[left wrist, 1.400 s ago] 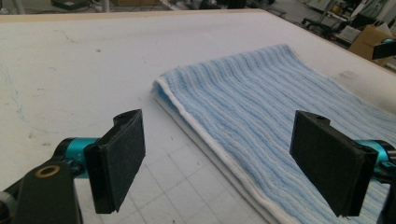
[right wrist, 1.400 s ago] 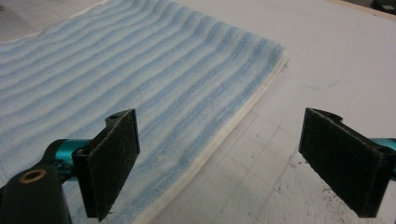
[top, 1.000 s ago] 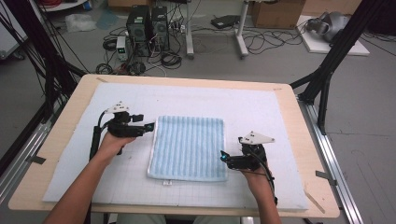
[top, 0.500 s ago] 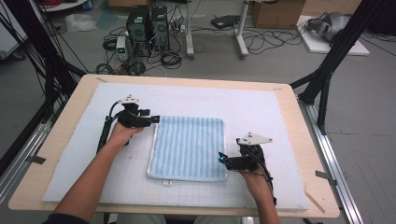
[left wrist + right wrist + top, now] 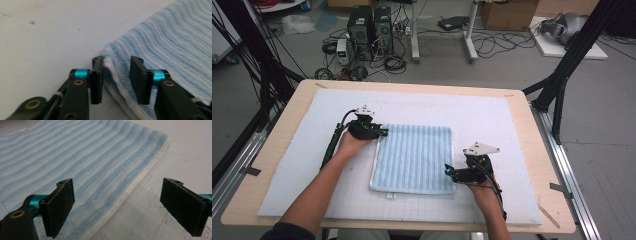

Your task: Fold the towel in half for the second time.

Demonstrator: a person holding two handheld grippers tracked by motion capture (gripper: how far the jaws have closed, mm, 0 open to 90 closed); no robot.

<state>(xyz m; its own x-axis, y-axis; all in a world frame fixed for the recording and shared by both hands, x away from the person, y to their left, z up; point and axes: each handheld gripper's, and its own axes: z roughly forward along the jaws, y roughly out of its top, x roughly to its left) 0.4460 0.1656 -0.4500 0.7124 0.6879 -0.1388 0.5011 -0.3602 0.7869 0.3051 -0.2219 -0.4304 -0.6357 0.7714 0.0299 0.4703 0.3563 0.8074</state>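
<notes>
High view, towel (image 5: pixel 414 159): blue striped with a white hem, lying flat mid-mat on the white mat (image 5: pixel 492 120) covering the wooden table (image 5: pixel 552 200).
Left gripper (image 5: pixel 116 80): jaws partly open, straddling the towel's far left corner; one jaw is against the hem, the other over the pile. Not clamped.
Right gripper (image 5: pixel 130 207): jaws wide apart, holding nothing, poised over the towel's near right edge.

Blue striped towel (image 5: pixel 413 157) flat, seemingly folded
</notes>
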